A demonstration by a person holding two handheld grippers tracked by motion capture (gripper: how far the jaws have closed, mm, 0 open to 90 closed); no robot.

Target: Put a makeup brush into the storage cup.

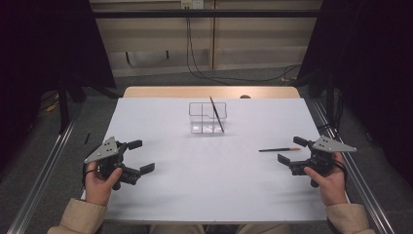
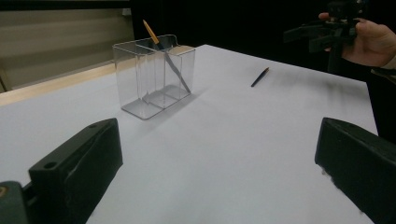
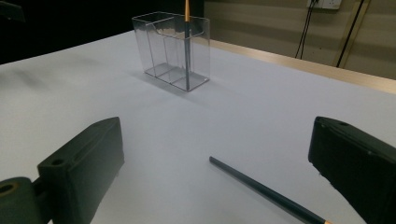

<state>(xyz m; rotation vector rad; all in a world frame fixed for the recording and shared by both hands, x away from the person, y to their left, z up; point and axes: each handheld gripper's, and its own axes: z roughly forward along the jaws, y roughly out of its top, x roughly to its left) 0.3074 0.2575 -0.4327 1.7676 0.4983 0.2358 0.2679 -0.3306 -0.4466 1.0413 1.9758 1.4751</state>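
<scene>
A clear plastic holder (image 1: 208, 118) (image 2: 154, 77) (image 3: 171, 50) with compartments stands at the far middle of the white table (image 1: 209, 175). One dark pencil with an orange end (image 1: 216, 113) (image 2: 166, 57) (image 3: 187, 32) leans inside it. A second dark pencil (image 1: 279, 149) (image 2: 259, 77) (image 3: 266, 190) lies flat on the table at the right. My right gripper (image 1: 289, 150) (image 3: 219, 163) is open just right of that pencil, jaws pointing left. At the near left my left gripper (image 1: 141, 156) (image 2: 219, 163) is open, with nothing between its jaws.
A wooden strip (image 1: 209, 91) borders the table's far edge. Metal rails (image 1: 44, 170) run along both sides of the table. Cables (image 1: 229, 75) lie on the floor beyond. Dark curtains hang at left and right.
</scene>
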